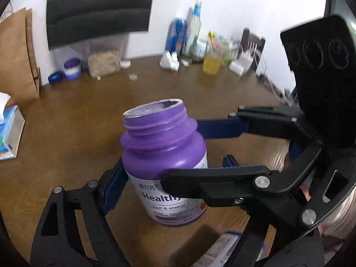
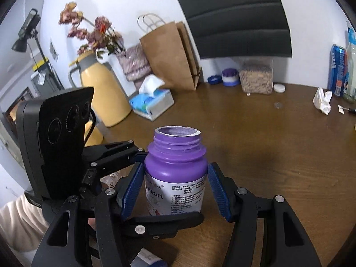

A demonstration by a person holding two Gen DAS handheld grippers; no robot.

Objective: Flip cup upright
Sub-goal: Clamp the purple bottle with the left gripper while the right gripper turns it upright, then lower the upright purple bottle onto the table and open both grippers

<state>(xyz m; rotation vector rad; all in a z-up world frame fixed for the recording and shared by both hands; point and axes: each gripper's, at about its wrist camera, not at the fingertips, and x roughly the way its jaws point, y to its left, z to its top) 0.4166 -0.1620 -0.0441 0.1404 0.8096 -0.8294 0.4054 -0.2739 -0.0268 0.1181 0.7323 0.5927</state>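
Well, step in hand: the flip looks done. The cup (image 2: 175, 166), really a purple bottle with no cap, stands on its base with its mouth up, so I judge this is the letting-go stage.
Where it stands: on the brown wooden surface (image 2: 278, 155), near my edge and well apart from the clutter along the wall.
Left tongs (image 1: 174, 162): spread. One blue pad lies against the cup's side, and the other stands clear with a gap showing.
Right tongs (image 2: 175, 178): both blue pads sit close against the cup's two sides. I cannot tell whether they pinch it or only touch.
Next move: ease both pairs outward and draw them straight back. The cup is narrow and looks light, so a dragging pad could tip it.
Only in the left view: my right tongs reach across, one finger behind the cup's neck and one in front of its label.
Only in the right view: both of my right pads at once, and the left tongs bracketing the cup front and back. A tissue box (image 2: 153, 106) and a yellow jug (image 2: 104, 89) stand off to the left.
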